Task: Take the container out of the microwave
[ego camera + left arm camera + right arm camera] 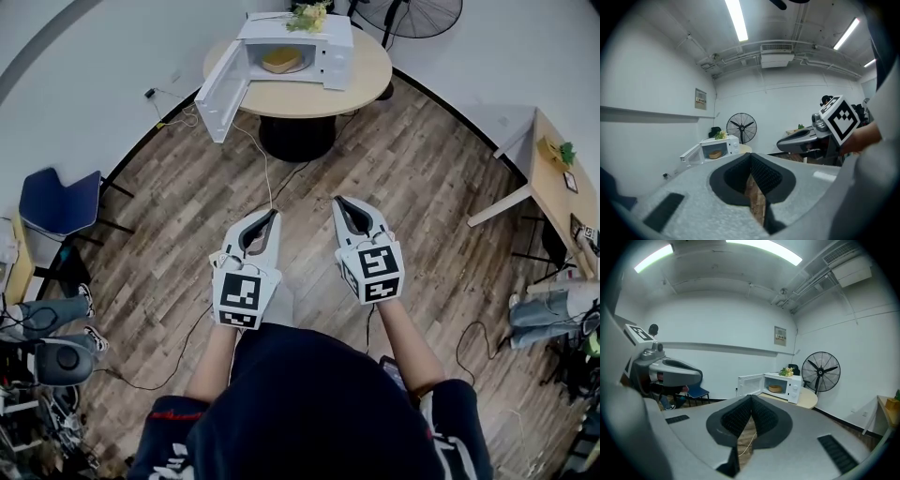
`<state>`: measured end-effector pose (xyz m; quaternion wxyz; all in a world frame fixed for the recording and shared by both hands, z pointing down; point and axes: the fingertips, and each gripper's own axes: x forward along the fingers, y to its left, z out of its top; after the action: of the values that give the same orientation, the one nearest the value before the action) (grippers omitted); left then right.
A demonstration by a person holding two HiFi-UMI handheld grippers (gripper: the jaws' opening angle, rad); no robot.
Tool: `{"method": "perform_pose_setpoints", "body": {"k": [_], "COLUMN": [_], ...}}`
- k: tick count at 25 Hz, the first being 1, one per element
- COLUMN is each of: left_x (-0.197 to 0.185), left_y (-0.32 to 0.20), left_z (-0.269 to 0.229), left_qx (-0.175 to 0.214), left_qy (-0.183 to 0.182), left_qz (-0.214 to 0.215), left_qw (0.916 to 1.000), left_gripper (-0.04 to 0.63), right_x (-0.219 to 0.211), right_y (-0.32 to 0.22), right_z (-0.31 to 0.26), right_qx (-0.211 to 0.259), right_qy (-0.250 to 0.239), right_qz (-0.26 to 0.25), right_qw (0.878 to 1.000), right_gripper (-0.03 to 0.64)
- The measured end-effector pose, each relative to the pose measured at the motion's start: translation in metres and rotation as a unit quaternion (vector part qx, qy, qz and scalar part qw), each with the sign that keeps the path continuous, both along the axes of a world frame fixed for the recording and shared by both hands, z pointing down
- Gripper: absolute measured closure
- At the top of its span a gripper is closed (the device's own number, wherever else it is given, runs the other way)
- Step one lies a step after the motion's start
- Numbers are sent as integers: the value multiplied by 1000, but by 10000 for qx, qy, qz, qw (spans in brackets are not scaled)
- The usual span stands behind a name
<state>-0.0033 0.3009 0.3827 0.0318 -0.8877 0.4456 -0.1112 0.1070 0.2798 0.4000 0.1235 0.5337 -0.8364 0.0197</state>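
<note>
Closest to the lens, the left tongs (270, 220) and right tongs (342, 206) are held side by side over the wood-plank floor (422, 187). Each pair is pressed together, with nothing between the ribbed black pads. Grey speckled shells are noted. The white, boxy microwave (333, 37) is set on a round pale-wood tabletop (366, 80), well apart from both tongs; its door (220, 94) is already swung wide. The container (281, 60), a shallow round tan dish, possibly woven, lies inside the cavity. Approach, grasp and withdrawal are judged outstanding.

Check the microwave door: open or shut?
Open: the door stands wide beside the microwave, and the container shows inside.
</note>
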Motion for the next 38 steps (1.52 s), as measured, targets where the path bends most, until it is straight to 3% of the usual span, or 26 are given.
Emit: {"method": "perform_pose_setpoints", "body": {"k": [12, 21, 32, 38], "left_x": [-45, -75, -59, -43], "left_y": [-170, -244, -309, -379], "left_z": [-5, -5, 9, 13], "left_qx": [-202, -194, -324, -311], "left_qy": [2, 32, 12, -54], "left_qz": [213, 301, 360, 171], "left_qw": [9996, 9994, 9988, 9994], "left_gripper": [581, 581, 581, 581], "right_x": [-59, -88, -76, -61], "right_y": [-175, -258, -330, -402], "right_z": [-15, -20, -7, -1], "right_qx": [-54, 26, -125, -100], "right_qy": [131, 296, 333, 340], "right_qz": [17, 59, 45, -133], "right_qw": [9999, 9995, 9994, 9993], "right_gripper": [608, 607, 609, 609]}}
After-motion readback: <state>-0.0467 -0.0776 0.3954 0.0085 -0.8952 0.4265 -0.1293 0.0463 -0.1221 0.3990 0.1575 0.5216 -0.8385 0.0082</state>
